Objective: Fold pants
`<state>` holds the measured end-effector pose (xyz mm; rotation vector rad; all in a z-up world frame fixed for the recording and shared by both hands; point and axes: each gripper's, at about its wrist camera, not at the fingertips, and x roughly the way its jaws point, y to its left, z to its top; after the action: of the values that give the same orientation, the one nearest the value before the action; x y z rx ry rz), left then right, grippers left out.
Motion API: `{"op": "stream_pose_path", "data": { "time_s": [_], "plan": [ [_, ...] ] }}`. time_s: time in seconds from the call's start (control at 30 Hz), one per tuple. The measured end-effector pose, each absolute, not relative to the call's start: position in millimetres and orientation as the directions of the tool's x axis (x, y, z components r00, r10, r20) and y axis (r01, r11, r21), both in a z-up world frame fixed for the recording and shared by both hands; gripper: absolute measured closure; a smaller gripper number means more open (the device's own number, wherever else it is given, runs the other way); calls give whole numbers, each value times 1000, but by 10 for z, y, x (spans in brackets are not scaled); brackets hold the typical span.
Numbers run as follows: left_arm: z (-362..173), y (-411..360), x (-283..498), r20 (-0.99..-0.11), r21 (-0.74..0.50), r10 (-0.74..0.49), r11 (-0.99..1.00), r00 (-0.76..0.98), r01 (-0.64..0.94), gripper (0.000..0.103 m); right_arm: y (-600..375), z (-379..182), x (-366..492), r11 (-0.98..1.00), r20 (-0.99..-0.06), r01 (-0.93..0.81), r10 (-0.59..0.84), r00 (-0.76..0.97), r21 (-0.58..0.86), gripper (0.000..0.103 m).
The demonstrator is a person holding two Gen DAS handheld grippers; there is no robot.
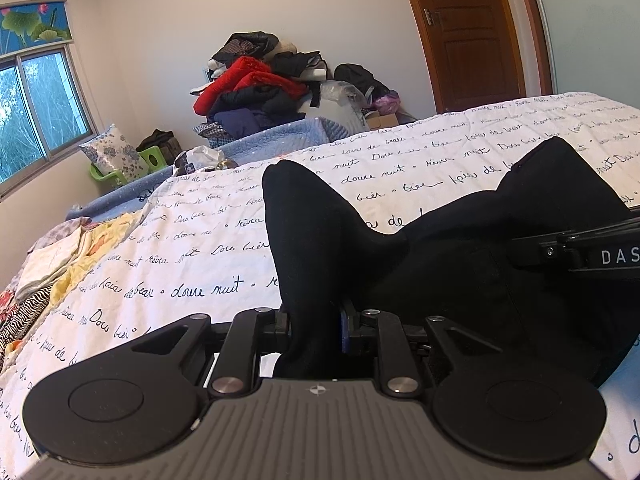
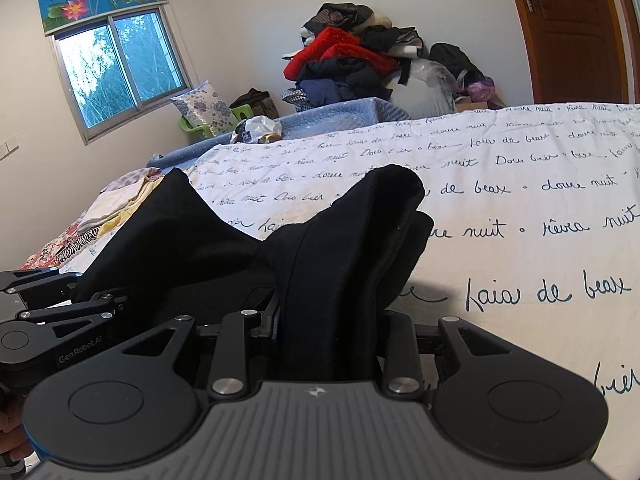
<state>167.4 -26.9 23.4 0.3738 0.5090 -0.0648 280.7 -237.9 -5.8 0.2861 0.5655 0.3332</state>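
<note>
The black pants (image 1: 440, 264) are held up over a white bedspread with blue script (image 1: 200, 248). My left gripper (image 1: 316, 328) is shut on one bunched corner of the pants, which rises to a peak above the jaws. My right gripper (image 2: 328, 320) is shut on the other corner of the pants (image 2: 340, 248). The cloth sags between the two grippers. The right gripper shows at the right edge of the left wrist view (image 1: 580, 252). The left gripper shows at the left edge of the right wrist view (image 2: 52, 320). The fingertips are hidden in the cloth.
Folded patterned cloths (image 1: 52, 272) lie at the bed's left edge. A heap of clothes (image 1: 260, 88) stands against the far wall beside a brown door (image 1: 472, 32). A window (image 2: 120, 68) is at the left, with a green stool and a pillow (image 2: 204, 114) below it.
</note>
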Motion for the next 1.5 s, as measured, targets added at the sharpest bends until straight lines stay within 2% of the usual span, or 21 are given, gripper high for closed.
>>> {"op": "stream_pose_path", "data": {
  "time_s": [0.17,0.33,0.63,0.83,0.97,1.3,1.5],
  "plan": [
    [204,-247,1711,-492,342,40,928,870,151,74,-2380,-99,2836,909,-482,-216,377,791,357,70],
    [173,-227,1734,-489,357,50,922,871,148,72,-2407,-120,2867,910,-492,-200,370,788,363,62],
    [127,-171,1778,-488,378,73,916,870,134,67,-2439,-158,2868,916,-511,-175,352,784,362,58],
    [82,-130,1792,-444,449,162,892,881,62,66,-2479,-169,2875,920,-522,-158,339,783,360,51],
    [91,-21,1839,-464,435,173,899,869,54,66,-2518,-186,2865,922,-531,-148,331,780,357,47],
    [75,40,1744,-461,416,186,909,868,27,66,-2554,-154,2797,953,-558,-116,259,789,279,27],
    [70,40,1691,-464,407,196,914,864,11,63,-2586,-90,2703,971,-564,-109,213,798,212,27]
  ]
}}
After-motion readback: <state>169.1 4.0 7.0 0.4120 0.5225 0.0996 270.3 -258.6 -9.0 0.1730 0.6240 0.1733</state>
